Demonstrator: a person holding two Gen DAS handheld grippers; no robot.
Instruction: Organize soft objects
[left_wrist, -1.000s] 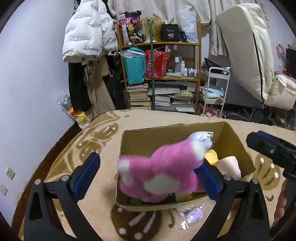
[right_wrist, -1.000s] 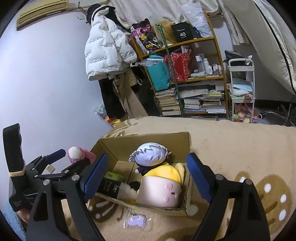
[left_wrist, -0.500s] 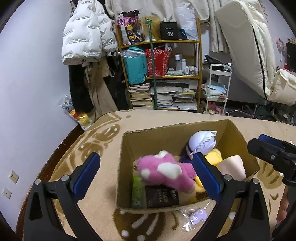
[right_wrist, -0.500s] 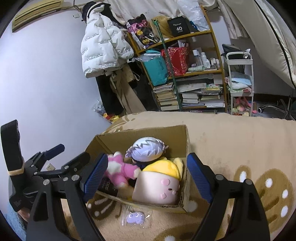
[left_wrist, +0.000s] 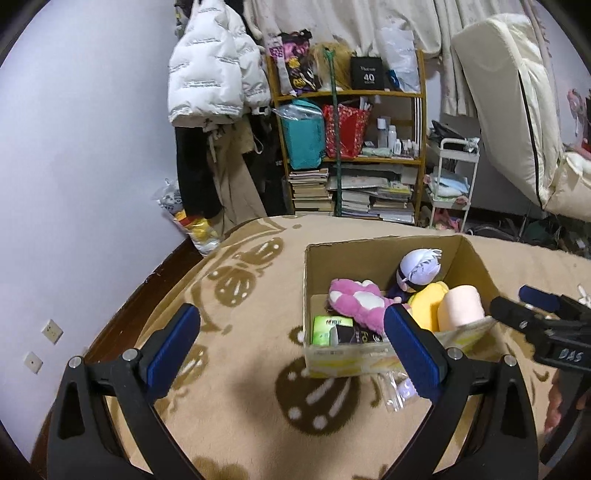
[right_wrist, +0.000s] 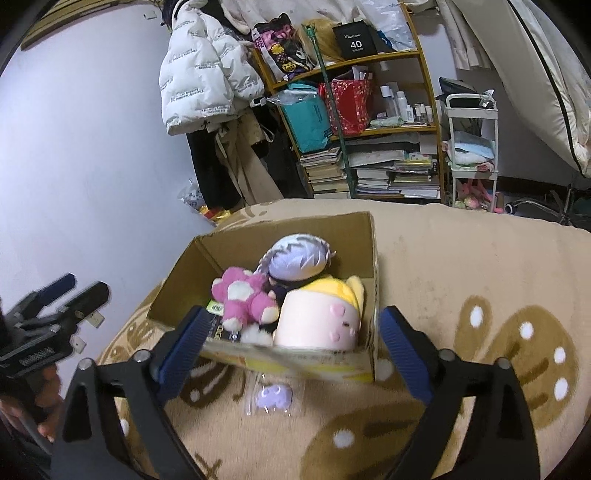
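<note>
Pink plush (left_wrist: 356, 301) in cardboard box (left_wrist: 380, 254) (both jaws empty)

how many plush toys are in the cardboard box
3 in the cardboard box: a pink plush at the left, a pale-haired doll toward the back, and a yellow-topped peach plush at the front right. More may lie hidden beneath them.

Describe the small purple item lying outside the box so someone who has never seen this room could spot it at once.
Find the open cardboard box of plush toys on the tan patterned blanket. Just in front of its near wall, flat on the blanket, lies a clear plastic packet holding a small lilac figure. It is the only soft item outside the box, and the only one in a wrapper.
</note>
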